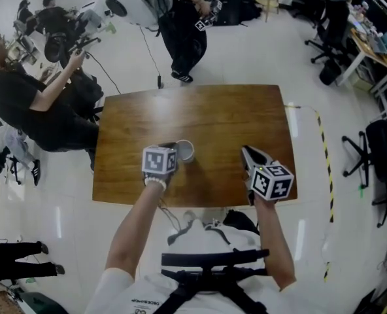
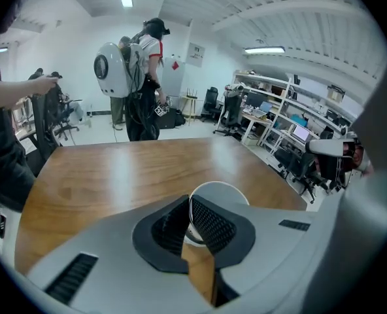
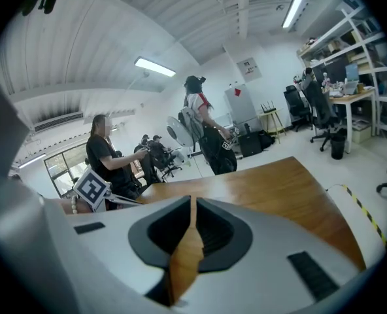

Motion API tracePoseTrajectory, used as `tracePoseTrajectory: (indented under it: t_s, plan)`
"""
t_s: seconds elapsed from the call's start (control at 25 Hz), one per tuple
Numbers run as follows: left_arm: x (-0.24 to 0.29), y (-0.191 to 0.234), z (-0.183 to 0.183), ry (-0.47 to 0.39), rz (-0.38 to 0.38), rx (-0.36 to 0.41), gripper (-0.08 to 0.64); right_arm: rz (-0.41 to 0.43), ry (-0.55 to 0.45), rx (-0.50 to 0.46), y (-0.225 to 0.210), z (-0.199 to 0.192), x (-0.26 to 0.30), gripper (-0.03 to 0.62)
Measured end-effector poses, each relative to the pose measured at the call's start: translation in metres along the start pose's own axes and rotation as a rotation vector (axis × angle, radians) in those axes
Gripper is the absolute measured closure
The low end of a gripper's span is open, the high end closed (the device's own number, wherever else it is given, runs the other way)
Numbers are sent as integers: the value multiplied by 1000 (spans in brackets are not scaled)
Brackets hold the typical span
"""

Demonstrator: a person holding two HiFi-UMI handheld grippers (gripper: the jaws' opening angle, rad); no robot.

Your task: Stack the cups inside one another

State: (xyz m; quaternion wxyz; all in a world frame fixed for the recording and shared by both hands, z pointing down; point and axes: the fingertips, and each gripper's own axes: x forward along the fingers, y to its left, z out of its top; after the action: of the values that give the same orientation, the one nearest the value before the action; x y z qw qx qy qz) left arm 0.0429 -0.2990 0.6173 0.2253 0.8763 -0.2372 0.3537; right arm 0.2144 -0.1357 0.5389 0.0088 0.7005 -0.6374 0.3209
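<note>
Over the wooden table [image 1: 233, 116], left tool [image 2: 188, 208] pinches white cup [image 2: 223, 191] — right tool [image 3: 192, 205] closed, empty.

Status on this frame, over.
Left claw shut on near wall of round white cup. Right claw shut, empty, above brown wooden table. Nothing blocking; no second cup visible.

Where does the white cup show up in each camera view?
Head view: white cup on the table, left of centre, toward the near edge.
Left gripper view: lower centre, just beyond the jaws.
Right gripper view: not in it.
Shared landmark: the wooden table.
</note>
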Motion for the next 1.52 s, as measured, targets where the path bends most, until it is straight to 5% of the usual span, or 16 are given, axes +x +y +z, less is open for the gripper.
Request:
tracePoseTrajectory:
  t_s: [0.88,1.28,1.52]
  plan:
    - [26,5,-28,65,-3,8,538,-23,7,24,-9,-14,-4,557]
    - [11,4,-21,-18,15,-26,499,1,20,5,-5,-18,-1,557]
    - [-27,11,-8,-154,62,-138,494,38,27,-8,-5,-18,-1,557]
